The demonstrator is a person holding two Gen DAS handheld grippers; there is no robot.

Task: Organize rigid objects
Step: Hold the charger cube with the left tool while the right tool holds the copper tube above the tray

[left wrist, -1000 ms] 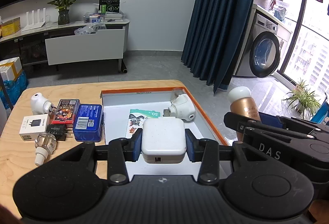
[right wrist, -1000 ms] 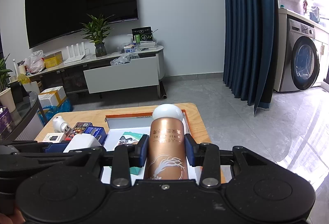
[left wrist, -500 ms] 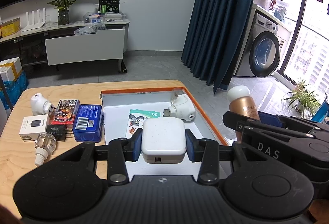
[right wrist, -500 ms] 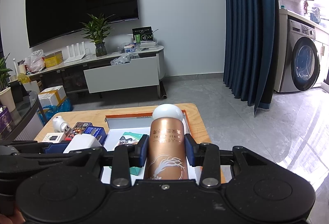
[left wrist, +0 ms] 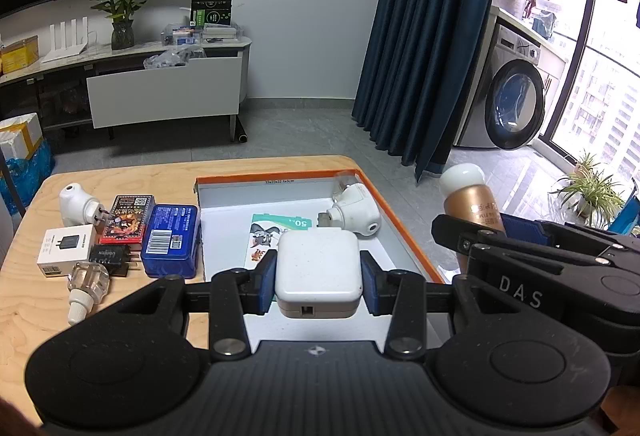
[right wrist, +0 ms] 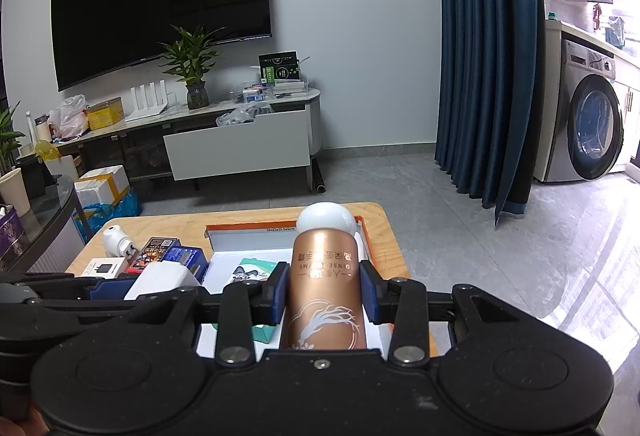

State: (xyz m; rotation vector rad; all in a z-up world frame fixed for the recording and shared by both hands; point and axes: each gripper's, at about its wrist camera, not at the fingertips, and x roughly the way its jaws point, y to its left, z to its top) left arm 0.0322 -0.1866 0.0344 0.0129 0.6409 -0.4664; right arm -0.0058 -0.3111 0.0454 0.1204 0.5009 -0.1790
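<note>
Rigid objects are partly sorted: the orange-rimmed box (left wrist: 400, 224) on the wooden table (left wrist: 24, 300) holds a white plug-in device (left wrist: 354, 214) at its 1 o'clock corner and a printed card (left wrist: 276, 232) near center. The left gripper (left wrist: 318, 278) is clamped on a white charger block (left wrist: 318, 270) above the box's 6 o'clock edge; the right gripper (right wrist: 323, 294) is clamped on a gold bottle (right wrist: 324, 300), also above the box. Judged remaining, at 9 o'clock beside the box: blue tin (left wrist: 171, 240), red card pack (left wrist: 127, 218), white carton (left wrist: 66, 250), black plug (left wrist: 112, 260), clear vial (left wrist: 84, 286), second white plug-in device (left wrist: 76, 202).
</note>
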